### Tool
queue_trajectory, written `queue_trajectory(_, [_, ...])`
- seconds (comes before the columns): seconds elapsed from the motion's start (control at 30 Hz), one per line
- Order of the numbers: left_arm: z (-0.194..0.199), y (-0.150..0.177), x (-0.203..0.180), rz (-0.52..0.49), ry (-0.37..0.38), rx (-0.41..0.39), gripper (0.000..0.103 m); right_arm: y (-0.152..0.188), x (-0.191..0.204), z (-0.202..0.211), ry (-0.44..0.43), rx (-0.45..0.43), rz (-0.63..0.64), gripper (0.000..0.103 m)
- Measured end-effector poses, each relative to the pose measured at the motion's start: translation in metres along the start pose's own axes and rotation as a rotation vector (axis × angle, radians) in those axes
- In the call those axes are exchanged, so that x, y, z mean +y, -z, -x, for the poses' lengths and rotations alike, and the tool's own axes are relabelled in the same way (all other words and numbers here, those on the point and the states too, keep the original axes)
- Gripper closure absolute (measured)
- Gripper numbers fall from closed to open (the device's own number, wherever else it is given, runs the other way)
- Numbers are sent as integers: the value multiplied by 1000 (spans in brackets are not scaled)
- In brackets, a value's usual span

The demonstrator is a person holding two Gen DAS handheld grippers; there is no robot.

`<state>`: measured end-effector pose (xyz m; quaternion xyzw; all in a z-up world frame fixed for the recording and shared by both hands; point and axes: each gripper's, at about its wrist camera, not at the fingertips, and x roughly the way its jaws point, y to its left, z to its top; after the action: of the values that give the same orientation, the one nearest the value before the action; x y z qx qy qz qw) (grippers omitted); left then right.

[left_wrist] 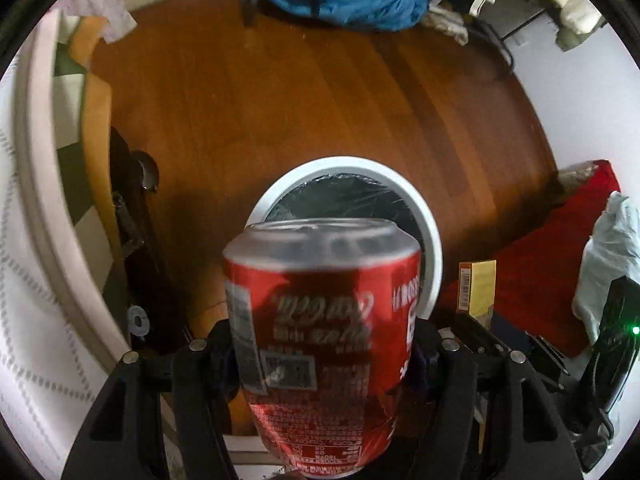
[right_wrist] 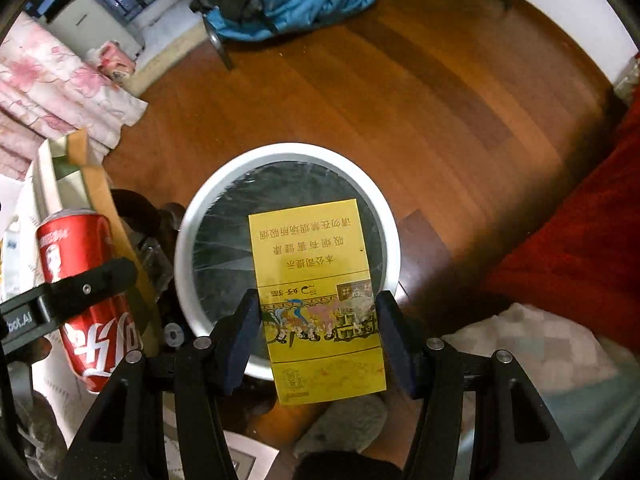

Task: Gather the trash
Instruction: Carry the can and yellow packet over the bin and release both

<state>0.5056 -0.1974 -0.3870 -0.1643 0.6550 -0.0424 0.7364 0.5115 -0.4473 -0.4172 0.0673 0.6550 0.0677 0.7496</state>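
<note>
Now | red can (left_wrist: 320, 340) clamped between left jaws | yellow box (right_wrist: 320, 308) between right jaws

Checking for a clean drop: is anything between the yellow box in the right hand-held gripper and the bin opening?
Nothing. In the right wrist view the yellow box hangs over the bin, with only its black liner behind it.

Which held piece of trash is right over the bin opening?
The yellow box in the right gripper; it overlaps the bin mouth. The red can in the left gripper is off to the bin's left.
</note>
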Motion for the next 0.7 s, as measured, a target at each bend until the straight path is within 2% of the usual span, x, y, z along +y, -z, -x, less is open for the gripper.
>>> queue_trajectory(0.07, [-5, -3, -3, -5, -6, 13, 40, -8, -3, -15, 2, 23, 0, 43])
queue_trajectory(0.1, [-9, -4, -6, -7, -6, 20, 36, -10, -3, -21, 6, 32, 1, 43])
queue_trajectory(0.2, [-8, -1, -7, -9, -30, 17, 4, -19, -8, -39, -4, 64, -11, 41])
queue_trajectory(0.3, [-4, 5, 1, 2, -68, -1, 3, -25, -11, -48, -17, 76, -28, 0])
queue_trajectory(0.57, [10, 33, 11, -32, -251, -109, 3, -6, -10, -37, 54, 57, -19, 0])
queue_trajectory(0.7, [13, 45, 11, -47, -286, -116, 3, 6, -5, -28, 103, 53, -1, 0])
